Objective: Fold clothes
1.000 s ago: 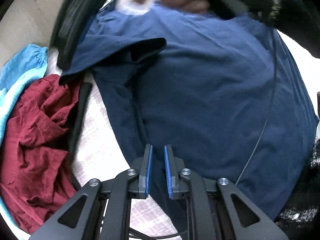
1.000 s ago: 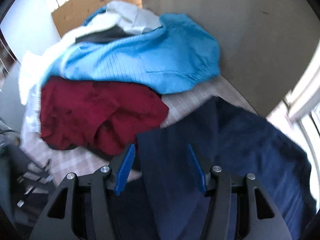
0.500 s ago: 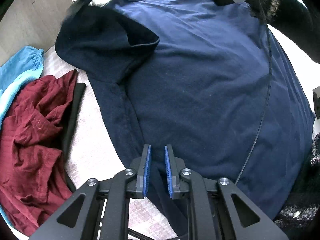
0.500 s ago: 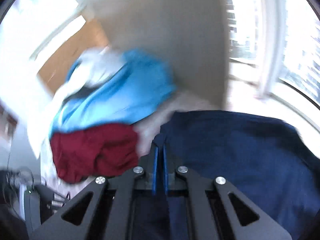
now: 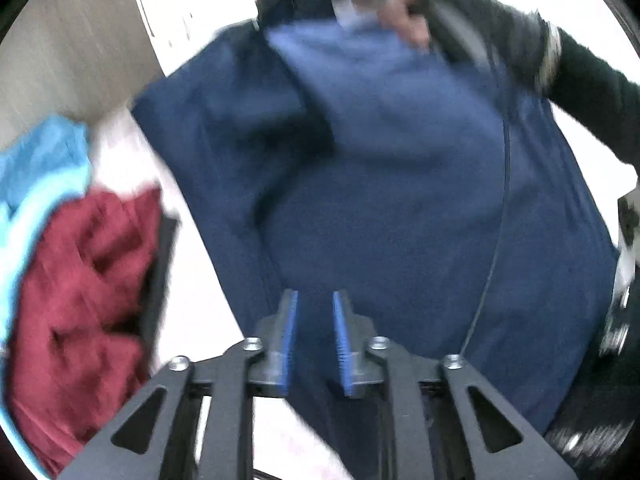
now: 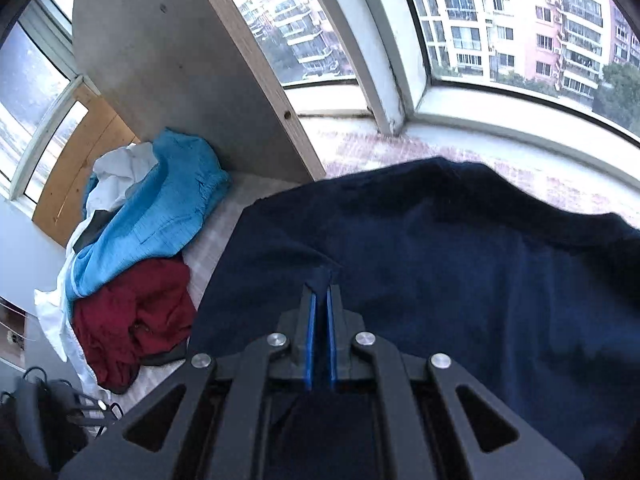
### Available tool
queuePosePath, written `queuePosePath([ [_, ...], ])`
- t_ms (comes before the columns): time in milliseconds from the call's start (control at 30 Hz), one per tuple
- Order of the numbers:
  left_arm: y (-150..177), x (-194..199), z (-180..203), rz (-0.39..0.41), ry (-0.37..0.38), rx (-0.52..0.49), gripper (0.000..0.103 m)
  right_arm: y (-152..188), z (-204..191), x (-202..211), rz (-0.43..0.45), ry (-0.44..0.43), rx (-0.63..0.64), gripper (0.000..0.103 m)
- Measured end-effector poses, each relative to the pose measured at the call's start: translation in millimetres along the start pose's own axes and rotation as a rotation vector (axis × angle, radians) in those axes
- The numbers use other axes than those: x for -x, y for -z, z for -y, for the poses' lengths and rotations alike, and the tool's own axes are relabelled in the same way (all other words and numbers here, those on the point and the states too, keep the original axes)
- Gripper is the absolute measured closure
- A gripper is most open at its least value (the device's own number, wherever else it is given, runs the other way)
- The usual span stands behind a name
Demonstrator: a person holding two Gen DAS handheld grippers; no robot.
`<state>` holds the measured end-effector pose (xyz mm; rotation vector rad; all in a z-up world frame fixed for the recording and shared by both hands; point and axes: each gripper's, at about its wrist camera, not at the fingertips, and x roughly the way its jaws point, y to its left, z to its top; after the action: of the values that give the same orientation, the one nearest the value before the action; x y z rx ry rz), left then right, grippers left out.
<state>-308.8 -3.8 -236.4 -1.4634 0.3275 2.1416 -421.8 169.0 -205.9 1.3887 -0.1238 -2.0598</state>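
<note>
Nearest us, our right tongs sit clamped on a fold of the navy shirt; our left tongs are opening over its hem, pads clear. Left lie red and blue garments, a window far beyond

Black claw, blue pads, silver screws, dark sleeve.
</note>
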Motion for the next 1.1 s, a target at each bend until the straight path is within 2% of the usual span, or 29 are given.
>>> queuePosePath([
  [67, -19.3, 8.2, -0.9, 0.092, 0.011, 0.033, 0.063, 0.1, 4.0, 0.8, -0.011, -0.004, -0.003, 0.098],
  [100, -18.2, 8.6, 5.8, 0.116, 0.002, 0.043, 0.055, -0.2, 4.1, -0.2, -0.015, -0.003, -0.001, 0.098],
  [133, -17.2, 9.1, 12.5, 0.139, -0.007, 0.052, 0.054, -0.7, 4.4, -1.7, -0.024, -0.004, 0.001, 0.098],
  [167, -17.6, 6.5, 18.3, 0.157, -0.017, 0.061, 0.054, -1.0, 4.7, -3.2, -0.033, -0.008, 0.005, 0.098],
  [267, -56.6, -35.0, 37.0, 0.175, -0.072, 0.097, 0.055, -0.8, 11.5, -3.1, -0.034, -0.016, -0.006, 0.098],
  [300, -59.4, -43.9, 35.3, 0.172, -0.093, 0.093, 0.057, -0.7, 15.1, -2.7, -0.034, -0.016, -0.013, 0.098],
  [333, -64.6, -54.9, 33.9, 0.157, -0.081, 0.089, 0.057, -0.6, 18.5, -1.6, -0.029, 0.012, -0.011, 0.098],
  [400, -69.7, -69.9, 31.6, 0.122, 0.02, 0.113, 0.059, -1.1, 26.3, 2.4, -0.01, 0.143, 0.005, 0.095],
  [433, -68.1, -71.7, 32.7, 0.116, 0.049, 0.115, 0.059, -1.3, 30.0, 5.6, -0.003, 0.153, 0.003, 0.094],
  [467, -63.7, -66.0, 36.8, 0.125, 0.046, 0.098, 0.059, -1.4, 33.7, 9.1, 0.004, 0.148, -0.002, 0.094],
  [533, -52.4, -49.9, 43.8, 0.146, 0.034, 0.069, 0.059, -1.3, 31.7, 12.1, 0.003, 0.112, 0.02, 0.084],
  [567, -45.4, -39.6, 44.9, 0.157, 0.039, 0.066, 0.059, -1.3, 28.0, 11.9, -0.005, 0.11, 0.044, 0.071],
  [600, -41.2, -33.3, 45.1, 0.163, 0.035, 0.06, 0.058, -1.2, 23.4, 10.0, -0.01, 0.115, 0.07, 0.062],
  [700, -41.0, -31.9, 41.6, 0.157, -0.015, 0.032, 0.057, 1.1, 9.5, -6.9, -0.058, 0.116, 0.139, 0.06],
  [833, -49.8, -43.5, 42.6, 0.146, -0.048, -0.012, 0.057, 5.5, 0.2, -24.9, -0.075, 0.181, 0.204, 0.06],
  [867, -56.7, -53.8, 45.1, 0.138, -0.048, -0.029, 0.057, 5.7, -0.6, -25.9, -0.073, 0.18, 0.21, 0.061],
  [933, -67.8, -73.8, 49.4, 0.124, -0.042, -0.059, 0.059, 4.4, 0.5, -27.2, -0.079, 0.174, 0.207, 0.09],
  [967, -69.1, -77.9, 49.7, 0.123, -0.028, -0.062, 0.059, 3.7, 1.1, -27.9, -0.083, 0.172, 0.206, 0.1],
  [1000, -70.5, -81.9, 50.0, 0.121, -0.014, -0.065, 0.066, 3.0, 0.6, -26.9, -0.081, 0.17, 0.21, 0.1],
  [1100, -73.9, -84.2, 40.0, 0.123, 0.068, -0.013, 0.066, 1.8, -2.6, -19.6, -0.052, 0.182, 0.237, 0.1],
])
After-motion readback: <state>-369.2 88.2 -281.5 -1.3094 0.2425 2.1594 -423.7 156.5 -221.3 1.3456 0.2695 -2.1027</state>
